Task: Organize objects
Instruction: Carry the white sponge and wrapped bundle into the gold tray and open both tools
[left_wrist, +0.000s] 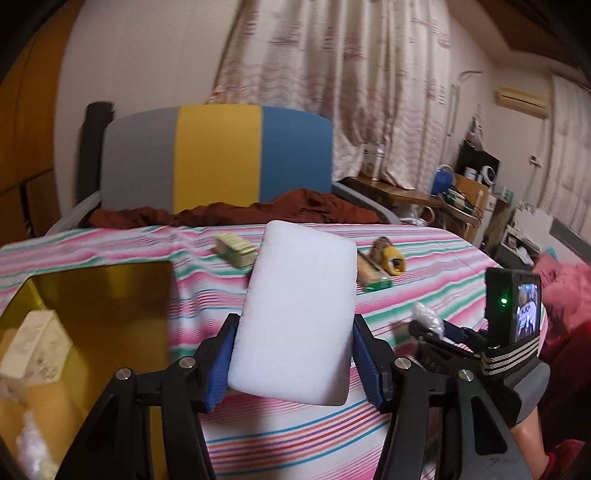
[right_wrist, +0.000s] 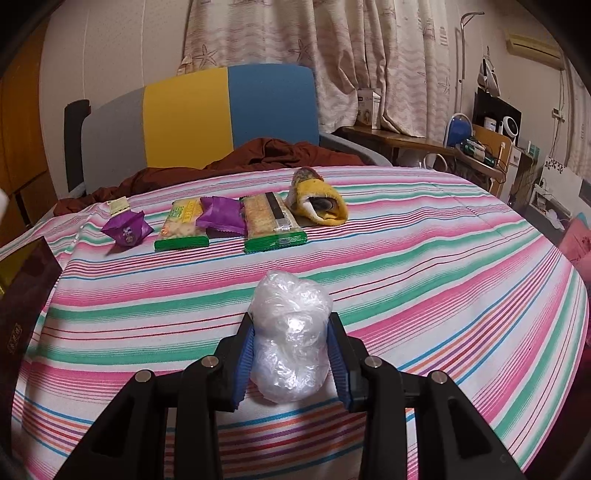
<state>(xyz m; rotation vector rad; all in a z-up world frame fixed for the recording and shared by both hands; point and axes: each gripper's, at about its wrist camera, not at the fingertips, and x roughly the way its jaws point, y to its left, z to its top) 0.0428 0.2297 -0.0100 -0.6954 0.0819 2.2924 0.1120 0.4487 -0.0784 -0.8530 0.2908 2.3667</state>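
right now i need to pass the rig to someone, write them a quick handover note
Left tool: shut on the white foam block, held up over the striped cloth, next to the open yellow box.
Right tool: shut on the crumpled plastic bag, above the striped cloth.
Done: a carton and some white stuffing already lie in the box.
Left on the cloth: two green cracker packs, two purple wrappers, a small sachet, the yellow sock roll. Both held items are likely next for the box.
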